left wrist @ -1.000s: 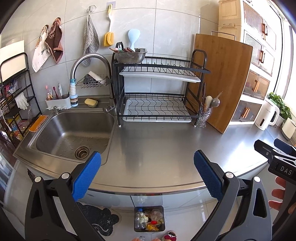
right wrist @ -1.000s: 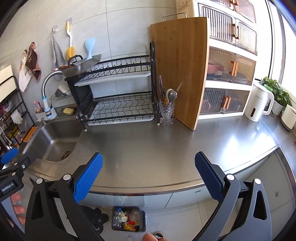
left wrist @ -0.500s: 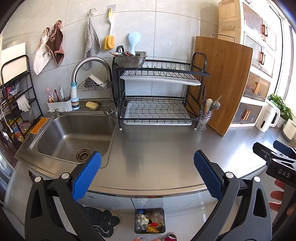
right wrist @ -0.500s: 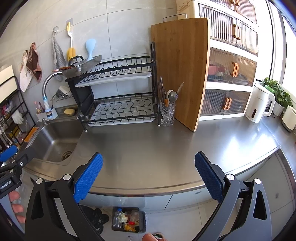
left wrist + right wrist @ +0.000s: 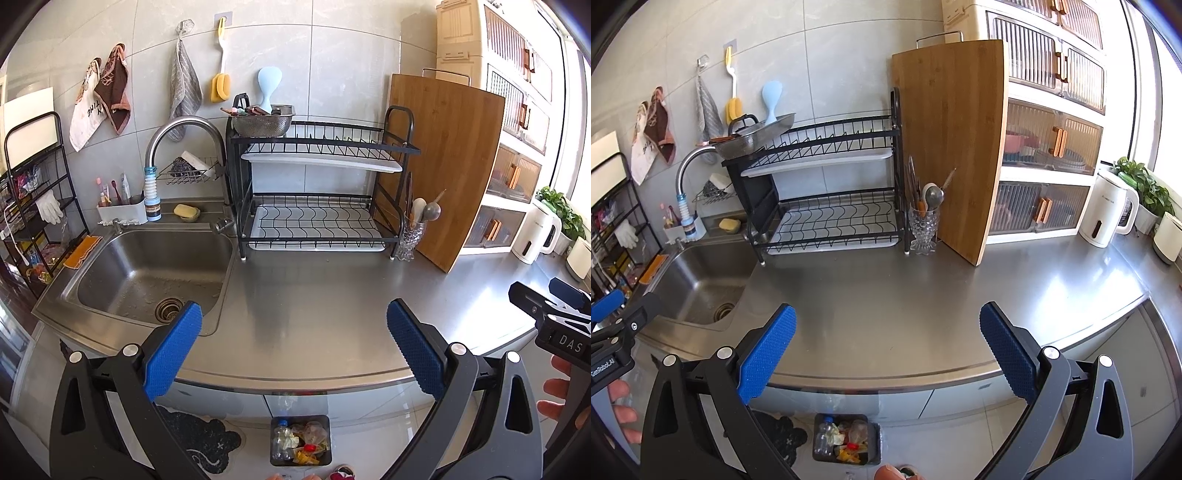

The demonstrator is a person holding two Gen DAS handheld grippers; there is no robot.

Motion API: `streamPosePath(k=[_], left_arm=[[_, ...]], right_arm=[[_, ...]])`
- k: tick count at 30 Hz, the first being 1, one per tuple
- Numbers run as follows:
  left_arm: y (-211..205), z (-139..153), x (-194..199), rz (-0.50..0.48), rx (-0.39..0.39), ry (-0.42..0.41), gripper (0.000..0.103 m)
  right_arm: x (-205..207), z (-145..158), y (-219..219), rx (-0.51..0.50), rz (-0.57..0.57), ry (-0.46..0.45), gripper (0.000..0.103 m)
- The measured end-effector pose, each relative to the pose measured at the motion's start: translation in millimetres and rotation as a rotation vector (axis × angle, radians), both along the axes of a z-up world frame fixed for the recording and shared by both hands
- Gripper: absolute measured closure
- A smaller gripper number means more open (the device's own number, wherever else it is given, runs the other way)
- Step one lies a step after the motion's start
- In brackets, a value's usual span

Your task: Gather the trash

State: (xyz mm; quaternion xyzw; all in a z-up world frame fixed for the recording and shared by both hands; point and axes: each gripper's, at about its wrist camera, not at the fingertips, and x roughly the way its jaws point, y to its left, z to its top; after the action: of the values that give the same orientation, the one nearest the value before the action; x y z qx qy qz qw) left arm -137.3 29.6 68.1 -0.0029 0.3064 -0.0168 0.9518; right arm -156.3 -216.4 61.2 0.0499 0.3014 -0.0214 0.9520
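Note:
A small dark trash bin (image 5: 300,439) stands on the floor below the counter edge, holding a plastic bottle and several scraps; it also shows in the right wrist view (image 5: 846,438). My left gripper (image 5: 294,349) is open and empty, held above the steel counter's (image 5: 332,295) front edge. My right gripper (image 5: 887,350) is open and empty over the same counter. I see no loose trash on the counter. The right gripper's tip shows at the right edge of the left wrist view (image 5: 554,314).
A sink (image 5: 147,269) lies at the left with a faucet. A black dish rack (image 5: 317,192), a glass utensil cup (image 5: 410,240) and a leaning wooden cutting board (image 5: 443,166) stand at the back. A white kettle (image 5: 1108,210) is at the right. A dark mat (image 5: 203,443) lies on the floor.
Both grippers have pulled back and up a little; the counter scene has slid slightly lower and farther. Both stay open and empty.

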Motion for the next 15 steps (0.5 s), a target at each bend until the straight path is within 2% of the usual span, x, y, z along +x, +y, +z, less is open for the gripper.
streamPosePath(k=[15], left_arm=[[1.6, -3.4, 0.6, -0.001, 0.006, 0.012, 0.008]], right_arm=[[0.3, -1.9, 3.1, -0.01, 0.01, 0.013, 0.003]])
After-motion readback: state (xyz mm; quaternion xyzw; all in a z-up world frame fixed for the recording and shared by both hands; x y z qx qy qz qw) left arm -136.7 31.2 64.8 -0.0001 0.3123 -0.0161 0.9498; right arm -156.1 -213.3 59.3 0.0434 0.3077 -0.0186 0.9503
